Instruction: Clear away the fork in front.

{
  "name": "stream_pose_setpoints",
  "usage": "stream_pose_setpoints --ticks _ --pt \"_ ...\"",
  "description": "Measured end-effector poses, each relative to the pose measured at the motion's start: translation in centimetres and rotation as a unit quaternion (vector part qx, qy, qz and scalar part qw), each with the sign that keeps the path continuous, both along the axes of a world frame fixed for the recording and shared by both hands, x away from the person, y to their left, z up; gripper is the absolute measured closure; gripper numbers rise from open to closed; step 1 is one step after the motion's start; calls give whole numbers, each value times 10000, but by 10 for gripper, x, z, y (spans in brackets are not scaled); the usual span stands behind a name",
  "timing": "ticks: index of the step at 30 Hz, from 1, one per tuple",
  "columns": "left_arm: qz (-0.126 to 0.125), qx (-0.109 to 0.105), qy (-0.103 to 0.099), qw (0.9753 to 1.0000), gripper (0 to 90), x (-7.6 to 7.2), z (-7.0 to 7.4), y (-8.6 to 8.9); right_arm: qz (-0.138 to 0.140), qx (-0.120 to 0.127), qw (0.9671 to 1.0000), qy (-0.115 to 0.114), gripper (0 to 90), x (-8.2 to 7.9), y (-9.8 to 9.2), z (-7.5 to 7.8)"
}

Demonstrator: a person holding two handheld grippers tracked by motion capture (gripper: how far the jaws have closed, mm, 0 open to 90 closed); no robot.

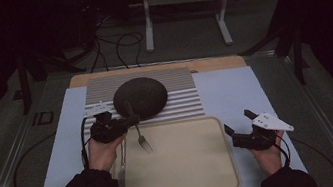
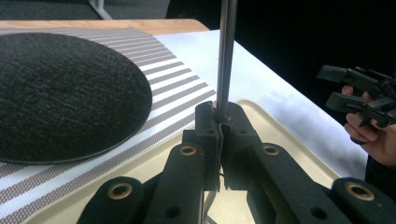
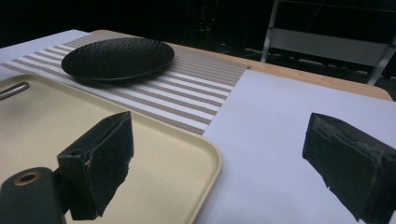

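Now my left gripper [image 1: 126, 123] pinches the fork [image 1: 141, 139] by its handle, tines down over the tray's [image 1: 221, 130] far left corner. My right gripper [image 1: 238, 123] idles wide open, empty.

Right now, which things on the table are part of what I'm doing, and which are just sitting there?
In the job:
- left gripper, shut on the fork
- beige tray under the fork
- black plate, just beyond

Just lying about:
- knife on the tray's left edge
- striped mat
- right gripper, open, idle
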State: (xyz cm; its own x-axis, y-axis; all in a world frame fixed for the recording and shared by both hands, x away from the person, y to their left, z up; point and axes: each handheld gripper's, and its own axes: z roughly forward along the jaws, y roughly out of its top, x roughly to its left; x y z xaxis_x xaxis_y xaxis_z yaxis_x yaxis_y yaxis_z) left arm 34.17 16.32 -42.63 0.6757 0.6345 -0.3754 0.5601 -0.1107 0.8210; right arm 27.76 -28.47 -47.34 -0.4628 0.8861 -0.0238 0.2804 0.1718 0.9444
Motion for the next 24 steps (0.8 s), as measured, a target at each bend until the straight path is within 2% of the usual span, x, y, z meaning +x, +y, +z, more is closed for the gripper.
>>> stream_pose_setpoints --ticks 11,15,24 --pt "-14 32 118 9999 871 -2 -7 5 16 -14 10000 92 92 2 0 -5" --pt "-14 -16 128 9999 871 -4 -7 6 3 -17 9999 144 92 3 -1 -7" --pt "-11 27 220 9998 871 -9 -12 11 -31 -29 9999 143 93 3 -2 -8"
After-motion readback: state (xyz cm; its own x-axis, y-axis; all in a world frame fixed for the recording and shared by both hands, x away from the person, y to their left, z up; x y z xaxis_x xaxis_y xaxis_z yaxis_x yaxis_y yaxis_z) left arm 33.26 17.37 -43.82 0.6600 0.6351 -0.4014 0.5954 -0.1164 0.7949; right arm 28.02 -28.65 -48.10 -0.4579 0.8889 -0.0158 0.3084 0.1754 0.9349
